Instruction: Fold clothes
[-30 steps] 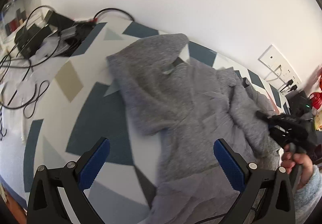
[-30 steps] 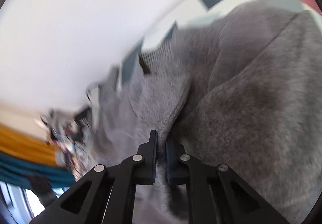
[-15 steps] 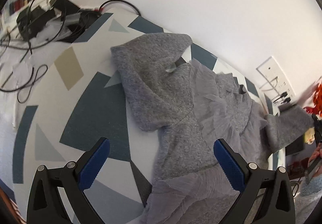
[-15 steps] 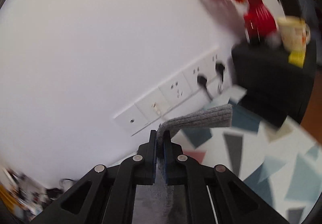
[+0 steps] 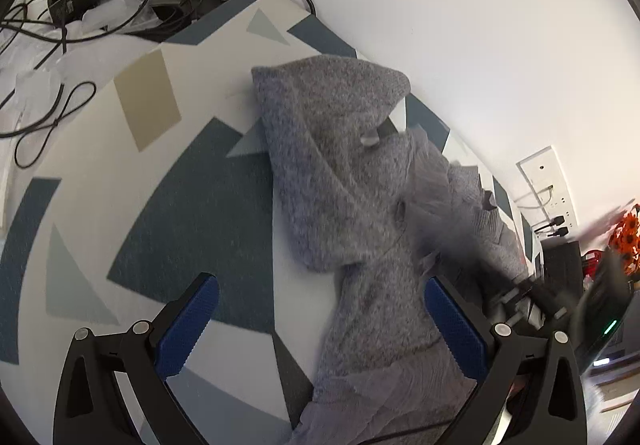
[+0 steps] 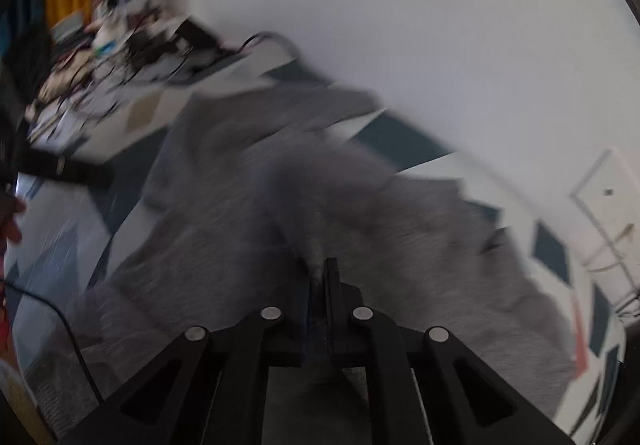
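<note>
Carrying a pinched strip of the grey sweater (image 6: pixel 312 229), the right gripper (image 6: pixel 319 277) has jaws just beginning to part, cloth between them. Left gripper (image 5: pixel 320 319) hovers wide open, empty. Sweater sprawls along the desk's (image 5: pixel 168 205) wall-side edge, likely mid-fold.

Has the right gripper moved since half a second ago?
Yes. The right gripper, jaws opening with grey fabric between them, has swung from the wall sockets back over the grey sweater; the sockets now sit far right.
</note>
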A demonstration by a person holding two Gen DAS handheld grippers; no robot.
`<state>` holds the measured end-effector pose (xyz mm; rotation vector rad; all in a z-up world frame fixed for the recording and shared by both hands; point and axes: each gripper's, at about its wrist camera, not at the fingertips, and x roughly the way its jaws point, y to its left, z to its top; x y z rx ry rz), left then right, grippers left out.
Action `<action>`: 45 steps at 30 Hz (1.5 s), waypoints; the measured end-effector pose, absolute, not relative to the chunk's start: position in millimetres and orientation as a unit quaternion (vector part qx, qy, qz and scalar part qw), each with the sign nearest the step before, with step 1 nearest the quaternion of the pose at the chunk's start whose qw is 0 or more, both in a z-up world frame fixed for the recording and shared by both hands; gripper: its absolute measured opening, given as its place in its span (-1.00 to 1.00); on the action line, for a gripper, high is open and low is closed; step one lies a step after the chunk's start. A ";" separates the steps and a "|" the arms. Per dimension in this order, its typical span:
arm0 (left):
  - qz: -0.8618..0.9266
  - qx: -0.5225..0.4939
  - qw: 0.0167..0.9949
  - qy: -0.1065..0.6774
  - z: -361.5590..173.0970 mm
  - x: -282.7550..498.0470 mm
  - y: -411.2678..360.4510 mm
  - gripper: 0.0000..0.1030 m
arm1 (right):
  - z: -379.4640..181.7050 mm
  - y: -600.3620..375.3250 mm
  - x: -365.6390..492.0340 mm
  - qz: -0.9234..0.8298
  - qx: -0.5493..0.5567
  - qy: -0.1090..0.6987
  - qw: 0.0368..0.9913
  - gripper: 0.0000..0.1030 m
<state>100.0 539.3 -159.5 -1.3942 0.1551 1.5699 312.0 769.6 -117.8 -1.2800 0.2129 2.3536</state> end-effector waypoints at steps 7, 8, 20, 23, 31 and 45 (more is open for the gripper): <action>0.609 -0.598 0.520 0.033 -157.3 99.5 568.8 0.99 | -81.9 787.3 376.3 0.852 -0.367 0.202 0.315 0.17; 0.595 -0.608 0.524 0.027 -158.5 103.7 576.5 0.99 | -77.0 792.9 393.0 0.845 -0.352 0.219 0.337 0.17; 0.511 -0.681 0.524 0.020 -189.9 159.5 616.9 0.71 | -82.8 823.6 547.6 0.748 -0.266 0.363 0.488 0.17; 0.522 -0.672 0.524 0.037 -186.9 166.4 622.5 0.25 | -84.0 828.9 560.7 0.744 -0.258 0.376 0.488 0.17; 0.578 -0.632 0.508 0.097 -184.2 171.0 631.9 -0.89 | -93.8 880.9 567.0 0.725 -0.285 0.384 0.495 0.17; 0.664 -0.436 0.543 0.272 -159.2 198.0 657.8 -0.89 | -137.2 943.9 569.6 0.675 -0.304 0.419 0.525 -0.85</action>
